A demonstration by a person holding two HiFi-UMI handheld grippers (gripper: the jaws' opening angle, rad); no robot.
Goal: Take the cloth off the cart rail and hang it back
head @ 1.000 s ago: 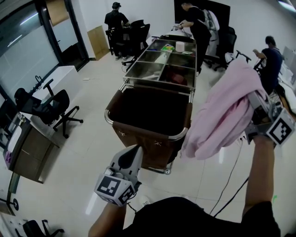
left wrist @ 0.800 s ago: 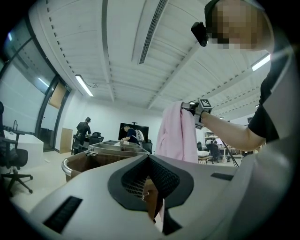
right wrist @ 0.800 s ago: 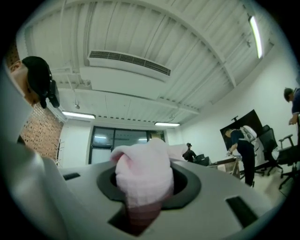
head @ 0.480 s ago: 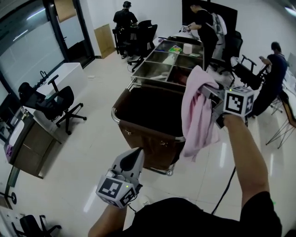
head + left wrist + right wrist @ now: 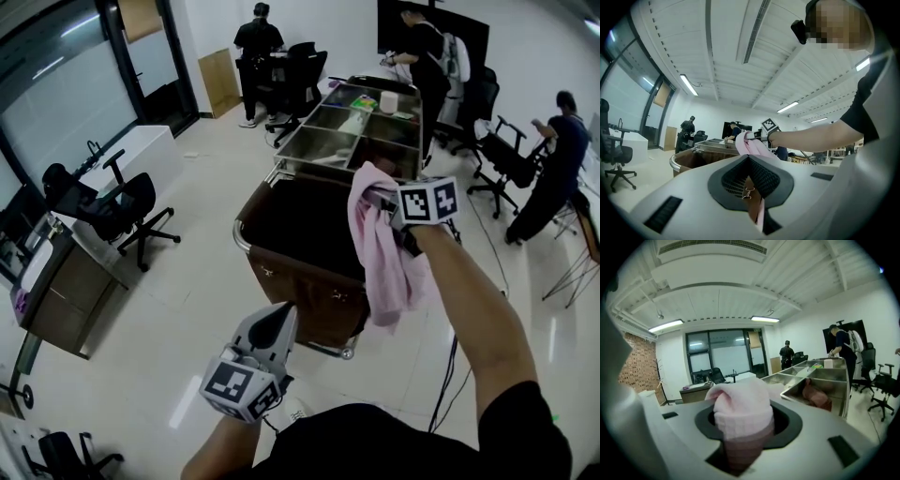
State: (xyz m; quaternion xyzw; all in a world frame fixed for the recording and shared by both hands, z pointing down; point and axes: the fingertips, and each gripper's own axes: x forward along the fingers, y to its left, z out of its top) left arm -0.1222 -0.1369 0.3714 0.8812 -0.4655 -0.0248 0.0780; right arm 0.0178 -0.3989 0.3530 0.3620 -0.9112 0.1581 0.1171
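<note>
A pink cloth (image 5: pixel 380 253) hangs bunched from my right gripper (image 5: pixel 375 197), draping down over the right side of the brown cart's chrome rail (image 5: pixel 246 246). Whether it touches the rail I cannot tell. In the right gripper view the cloth (image 5: pixel 743 416) fills the gap between the jaws of the right gripper (image 5: pixel 743 427), which are opening, though the pads still hold it. My left gripper (image 5: pixel 277 319) is low, in front of the cart's near end, shut and empty. The left gripper view shows the cloth (image 5: pixel 750 143) above the cart (image 5: pixel 689 157).
Steel trays (image 5: pixel 347 141) with small items fill the cart's far half. Office chairs (image 5: pixel 122 211) and a desk (image 5: pixel 47 291) stand at the left. People work at the back and at the right (image 5: pixel 553 169). A cable (image 5: pixel 450 375) runs across the floor on the right.
My right gripper has swung left with the pink cloth, from out at the right to over the cart's right rail. The left gripper has hardly moved.
</note>
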